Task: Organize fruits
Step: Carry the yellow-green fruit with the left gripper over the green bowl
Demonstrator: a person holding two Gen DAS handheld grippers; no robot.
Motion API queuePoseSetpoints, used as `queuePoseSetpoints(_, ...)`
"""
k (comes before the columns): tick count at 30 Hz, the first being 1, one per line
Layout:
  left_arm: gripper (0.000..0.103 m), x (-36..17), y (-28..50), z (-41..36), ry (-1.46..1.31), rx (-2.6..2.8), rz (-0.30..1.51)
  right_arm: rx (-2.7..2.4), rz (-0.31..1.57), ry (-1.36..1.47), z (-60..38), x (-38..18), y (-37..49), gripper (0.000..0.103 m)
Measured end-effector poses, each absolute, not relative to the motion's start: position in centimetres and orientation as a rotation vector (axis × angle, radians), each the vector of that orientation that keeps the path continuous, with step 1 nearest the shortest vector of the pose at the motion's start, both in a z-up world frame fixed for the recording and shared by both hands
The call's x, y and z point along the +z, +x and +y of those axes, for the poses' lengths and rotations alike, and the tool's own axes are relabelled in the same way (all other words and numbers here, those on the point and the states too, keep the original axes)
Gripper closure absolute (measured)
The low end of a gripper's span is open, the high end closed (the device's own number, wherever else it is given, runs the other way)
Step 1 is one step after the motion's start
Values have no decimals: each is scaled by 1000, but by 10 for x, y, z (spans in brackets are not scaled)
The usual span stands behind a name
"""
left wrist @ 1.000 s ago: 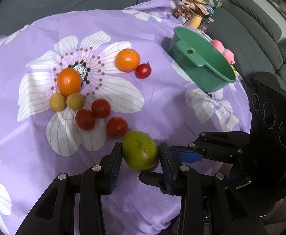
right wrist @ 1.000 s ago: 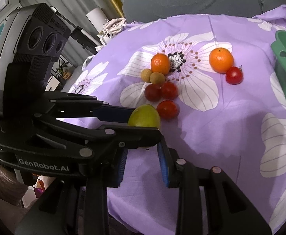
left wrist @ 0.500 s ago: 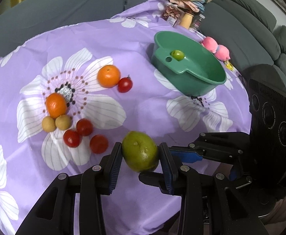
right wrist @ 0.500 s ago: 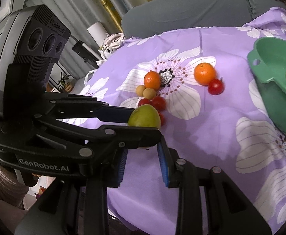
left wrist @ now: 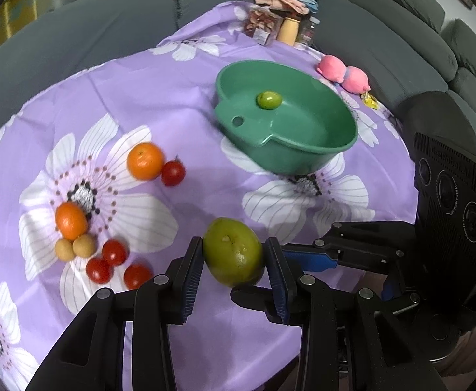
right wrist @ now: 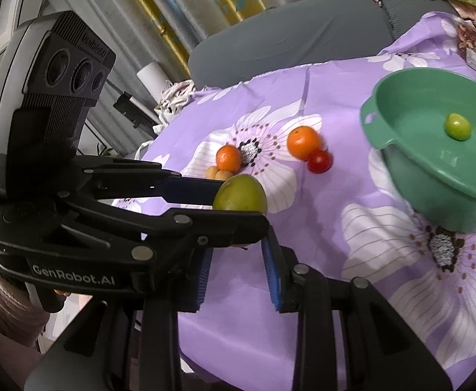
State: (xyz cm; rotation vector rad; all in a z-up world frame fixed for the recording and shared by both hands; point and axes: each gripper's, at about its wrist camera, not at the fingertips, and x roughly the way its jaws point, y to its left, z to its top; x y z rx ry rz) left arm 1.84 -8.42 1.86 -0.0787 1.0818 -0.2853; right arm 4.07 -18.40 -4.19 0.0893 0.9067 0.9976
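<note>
Lemon [left wrist: 233, 252] sits clenched across its middle in our left gripper [left wrist: 234, 268], above the table's near edge; firm, smooth, likely slippery. Our right gripper [right wrist: 238, 272] is closed, empty. Bowl [left wrist: 306, 159] waits near the far corner.

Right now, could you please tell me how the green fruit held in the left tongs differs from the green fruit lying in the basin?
The held green fruit looks much bigger than the small green fruit, though it is also nearer the camera. The held one is egg-shaped with yellowish, blemished skin; the small one is rounder and evenly bright. The held one is clamped between the left tongs above the purple cloth; the small one lies loose in the green basin. Both are green.
</note>
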Motion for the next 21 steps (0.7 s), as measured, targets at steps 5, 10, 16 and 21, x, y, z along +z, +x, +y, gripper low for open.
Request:
queuePoseSetpoints(5,65,24,28,-97,-47,-300,1072,980,885,110,-195,-37,45,72)
queuePoseSetpoints(10,65,31,38,-108,-18,-317,1055,962,859,128,-209,-32,50,72)
queuePoseSetpoints(16,65,38,52,-119,6,-338,1033,936,828,146,-222,-26,61,72)
queuePoseSetpoints(21,65,41,63,-130,27,-353,1023,914,810,162,-232,-24,70,72)
